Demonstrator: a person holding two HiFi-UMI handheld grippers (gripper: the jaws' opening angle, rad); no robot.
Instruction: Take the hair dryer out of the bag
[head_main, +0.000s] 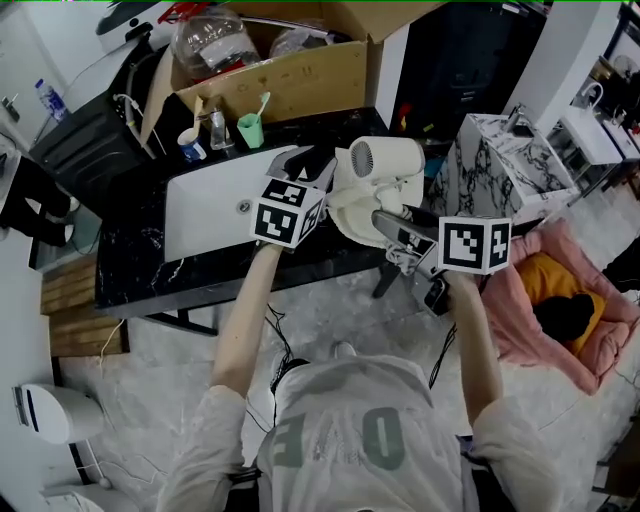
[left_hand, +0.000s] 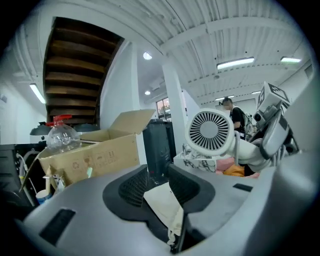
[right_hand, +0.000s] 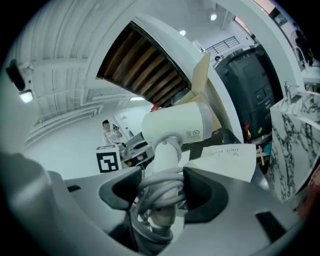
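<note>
Head view looks down on a dark marbled bench (head_main: 130, 250) with a white sink (head_main: 205, 210) set in it. At 12 o'clock of the sink stand a green cup (head_main: 250, 128) and an open cardboard box (head_main: 290, 85). The left gripper (head_main: 308, 165) is held in the air over the sink's 3 o'clock end. In the left gripper view its jaws stand partly apart. A fold of the cream bag (left_hand: 165, 202) lies between them, against the 3 o'clock jaw, with a gap showing above the fold.

The white hair dryer (head_main: 385, 165) is up in the air between the two grippers, its head bare. The bag sags at its 6 o'clock. The right gripper (head_main: 388, 222) comes in from 5 o'clock of the dryer. In the right gripper view its jaws are clamped on the dryer's handle, over the grey cord (right_hand: 160, 192) wound round it, with the barrel at 12 o'clock.
</note>
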